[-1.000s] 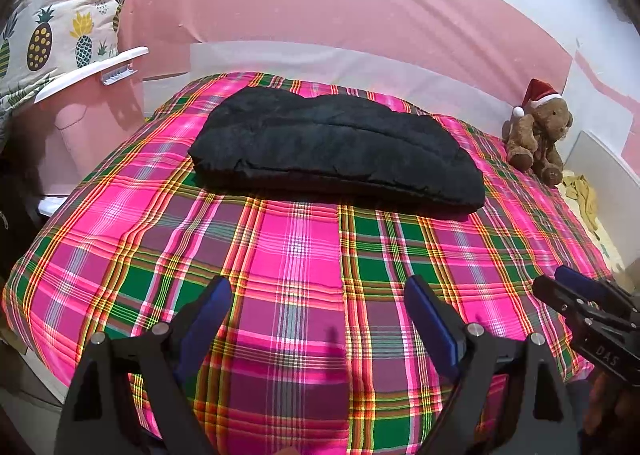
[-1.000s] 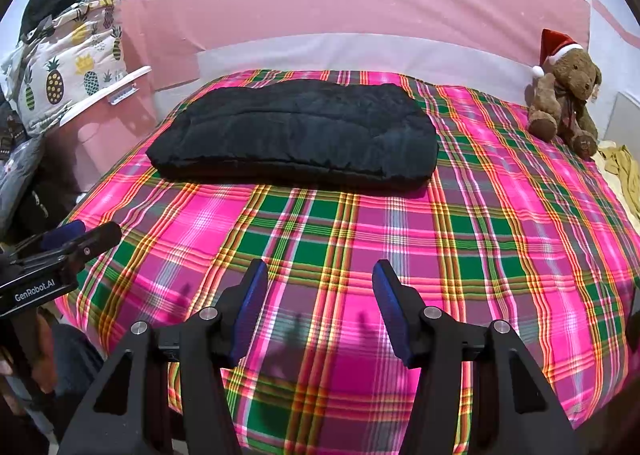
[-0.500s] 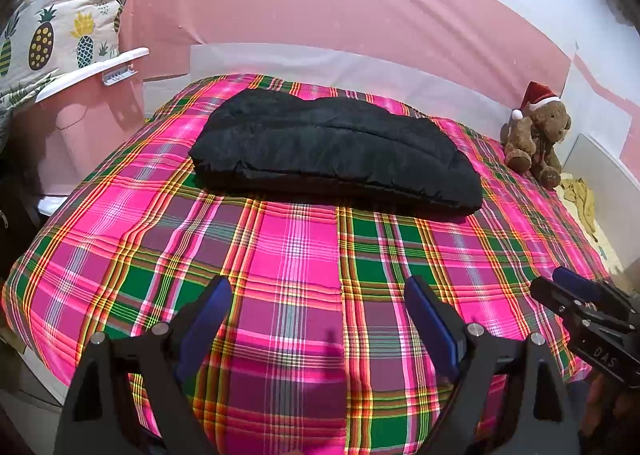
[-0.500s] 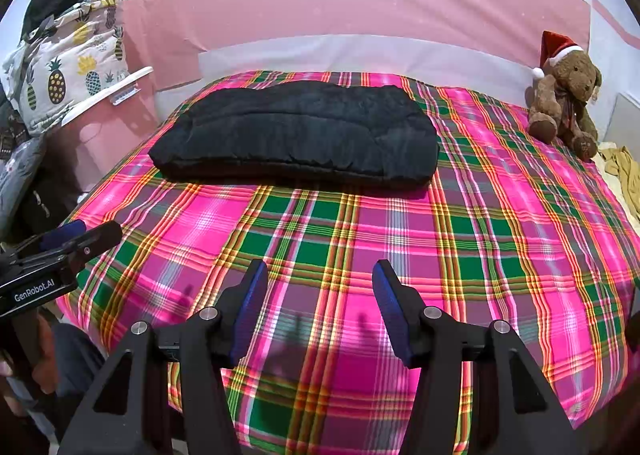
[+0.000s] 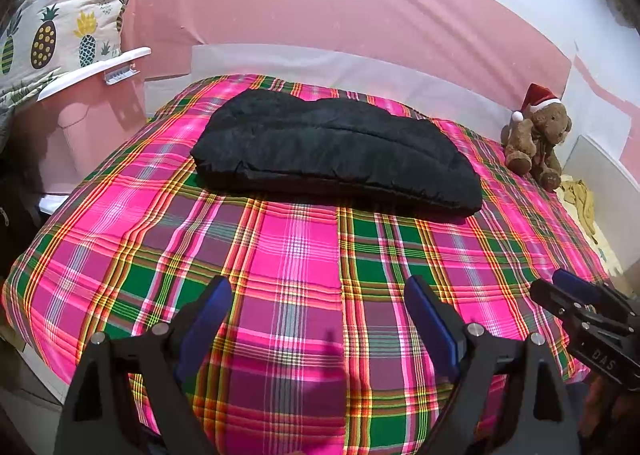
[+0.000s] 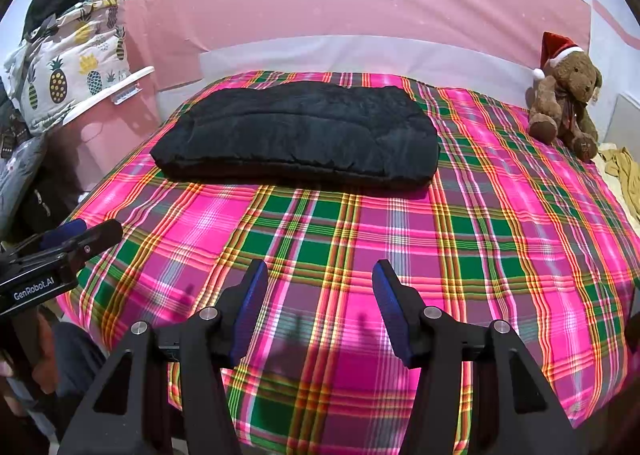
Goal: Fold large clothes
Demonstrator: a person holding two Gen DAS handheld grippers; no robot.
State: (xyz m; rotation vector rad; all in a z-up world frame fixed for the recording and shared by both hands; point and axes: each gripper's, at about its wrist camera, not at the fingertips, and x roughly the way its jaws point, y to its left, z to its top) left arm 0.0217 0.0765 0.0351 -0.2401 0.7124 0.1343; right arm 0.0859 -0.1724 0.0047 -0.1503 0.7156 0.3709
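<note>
One black garment (image 5: 336,159), one teddy bear (image 5: 536,143)

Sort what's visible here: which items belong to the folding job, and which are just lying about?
Job:
black padded garment
left gripper, empty
right gripper, empty

Lying about:
teddy bear in Santa hat
pineapple-print bundle
yellow cloth
plaid bedspread
</note>
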